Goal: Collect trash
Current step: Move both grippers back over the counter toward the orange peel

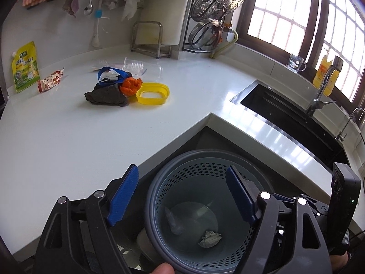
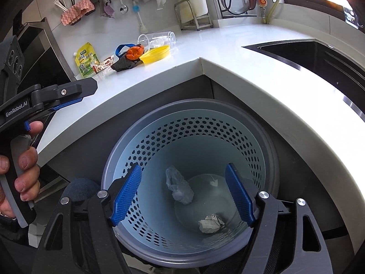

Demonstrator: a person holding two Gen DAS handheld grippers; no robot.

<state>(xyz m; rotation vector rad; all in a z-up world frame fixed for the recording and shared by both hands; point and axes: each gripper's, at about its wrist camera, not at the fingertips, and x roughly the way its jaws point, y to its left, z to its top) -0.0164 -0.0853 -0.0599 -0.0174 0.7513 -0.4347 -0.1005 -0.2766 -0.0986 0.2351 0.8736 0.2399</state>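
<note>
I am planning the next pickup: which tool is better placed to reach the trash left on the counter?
Probably the left. In the right wrist view the left tool already sits over the counter edge, toward the orange peel pile, jaws open. The right tool hangs open over the bin.

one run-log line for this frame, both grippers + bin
left gripper: open, empty | right gripper: open, empty | bin: crumpled paper, plastic wad inside | counter: trash remains

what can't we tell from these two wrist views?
- Bin base: right wrist view, lower rim cut off by the right gripper.
- Items under the dark cloth: left wrist view, the cloth covers them.
- Yellow pouch label: both views, too small.
- Sink contents: both views, dark and edge-cropped.
</note>
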